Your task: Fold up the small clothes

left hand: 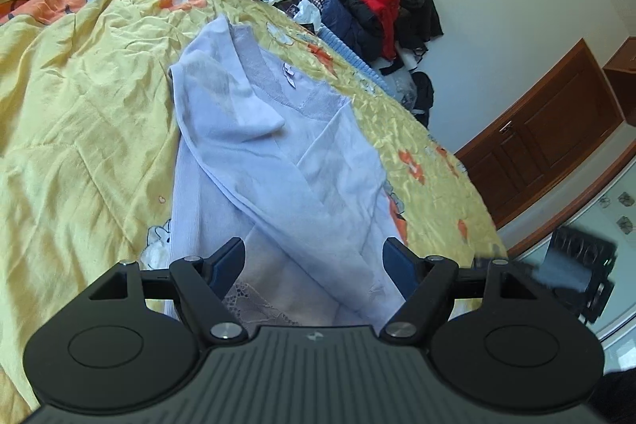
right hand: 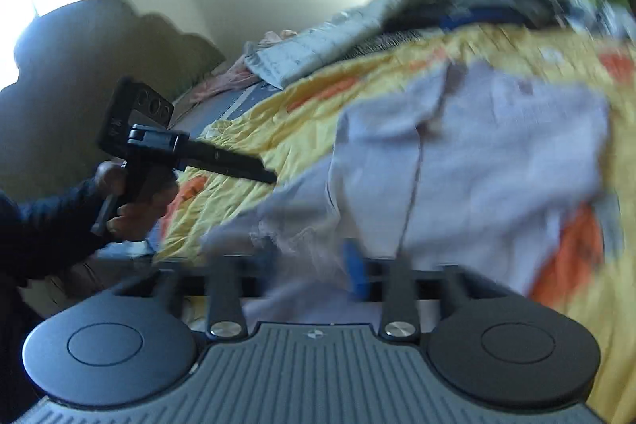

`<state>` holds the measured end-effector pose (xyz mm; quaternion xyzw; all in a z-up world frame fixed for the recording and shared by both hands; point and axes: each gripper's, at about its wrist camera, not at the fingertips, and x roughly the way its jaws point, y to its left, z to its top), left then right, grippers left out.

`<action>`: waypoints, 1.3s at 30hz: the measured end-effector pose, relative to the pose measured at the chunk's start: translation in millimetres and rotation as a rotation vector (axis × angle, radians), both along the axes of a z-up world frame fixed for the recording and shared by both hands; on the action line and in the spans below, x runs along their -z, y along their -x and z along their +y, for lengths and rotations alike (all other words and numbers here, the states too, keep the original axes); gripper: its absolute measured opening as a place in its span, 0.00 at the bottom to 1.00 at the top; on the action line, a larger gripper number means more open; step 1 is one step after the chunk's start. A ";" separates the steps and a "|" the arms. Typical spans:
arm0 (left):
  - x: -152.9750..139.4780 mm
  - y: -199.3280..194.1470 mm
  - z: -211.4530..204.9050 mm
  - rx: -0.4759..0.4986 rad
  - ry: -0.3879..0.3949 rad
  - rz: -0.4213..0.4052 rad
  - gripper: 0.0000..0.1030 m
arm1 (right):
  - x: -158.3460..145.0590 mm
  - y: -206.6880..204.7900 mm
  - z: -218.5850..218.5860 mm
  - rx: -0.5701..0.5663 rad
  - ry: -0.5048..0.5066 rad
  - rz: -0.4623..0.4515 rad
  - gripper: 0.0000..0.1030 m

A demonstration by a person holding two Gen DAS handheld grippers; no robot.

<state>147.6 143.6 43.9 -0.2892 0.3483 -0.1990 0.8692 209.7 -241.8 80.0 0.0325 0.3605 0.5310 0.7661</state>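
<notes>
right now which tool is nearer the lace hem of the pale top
Left. The left tool is open just above the lace hem; the right tool is blurred, so its distance is unclear.

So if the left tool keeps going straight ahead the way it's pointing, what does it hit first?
Most likely the pale lilac garment lying on the yellow bedspread. The left tool is open right above its folded sleeve, though exact depth is unclear.

Garment (left hand: pixel 254 146) on bedspread (left hand: pixel 79 106)
</notes>
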 end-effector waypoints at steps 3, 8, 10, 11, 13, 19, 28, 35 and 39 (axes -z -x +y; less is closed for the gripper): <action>2.9 -2.4 -3.2 -0.007 0.010 0.022 0.74 | 17.5 2.9 -44.9 0.192 -0.187 0.243 0.75; -1.0 0.3 -16.3 0.011 0.032 0.004 0.74 | 67.2 5.7 -69.2 0.345 -0.433 0.648 0.75; -0.4 2.3 -21.5 0.011 0.036 0.003 0.74 | 74.2 -3.6 -58.5 0.360 -0.391 0.694 0.71; 0.4 3.8 -23.7 0.007 0.036 0.004 0.74 | 74.2 -10.2 -51.9 0.368 -0.357 0.692 0.70; 1.0 7.8 -28.0 0.003 0.031 0.008 0.74 | 72.2 -23.9 -36.0 0.377 -0.282 0.663 0.67; -2.5 24.9 -27.3 -0.010 -0.002 -0.008 0.74 | 80.7 -51.3 15.9 0.357 -0.048 0.602 0.35; 8.9 19.2 -16.2 -0.037 0.023 0.026 0.74 | 81.8 -51.9 31.8 0.321 -0.069 0.605 0.10; 4.0 15.6 -15.7 -0.021 0.026 -0.007 0.74 | 43.3 -30.8 -21.6 0.351 -0.373 0.542 0.08; 11.1 6.3 -15.8 -0.027 0.038 0.016 0.74 | 84.1 -29.9 -53.2 0.494 -0.275 0.628 0.08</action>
